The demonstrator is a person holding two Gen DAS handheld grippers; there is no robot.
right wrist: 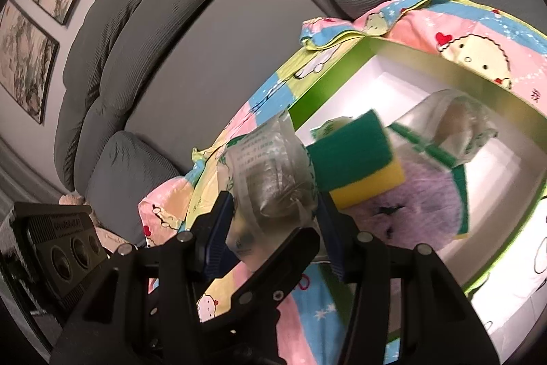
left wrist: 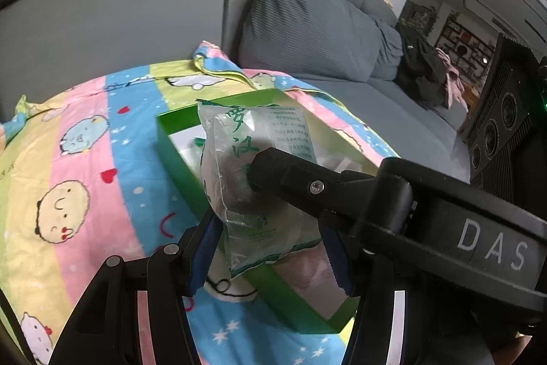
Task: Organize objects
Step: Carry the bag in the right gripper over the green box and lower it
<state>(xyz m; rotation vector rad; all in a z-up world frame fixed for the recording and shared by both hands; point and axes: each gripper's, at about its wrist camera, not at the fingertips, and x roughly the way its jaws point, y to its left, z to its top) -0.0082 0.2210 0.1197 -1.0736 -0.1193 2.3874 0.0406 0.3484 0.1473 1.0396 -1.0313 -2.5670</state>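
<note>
The left claw [left wrist: 273, 248] stands wide about the lower end of an upright packet [left wrist: 253, 173], not pinching it. The right claw [right wrist: 273, 228] holds the packet across its middle, just at the near wall of the green box [right wrist: 506, 98], where a sponge [right wrist: 355, 166] lies. Beneath is a cartoon sheet [left wrist: 85, 159] on a grey sofa [left wrist: 324, 23].

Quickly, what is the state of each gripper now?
Left gripper: open, fingers spread around the plastic packet, not clamping it.
Right gripper: shut on the plastic packet.
</note>
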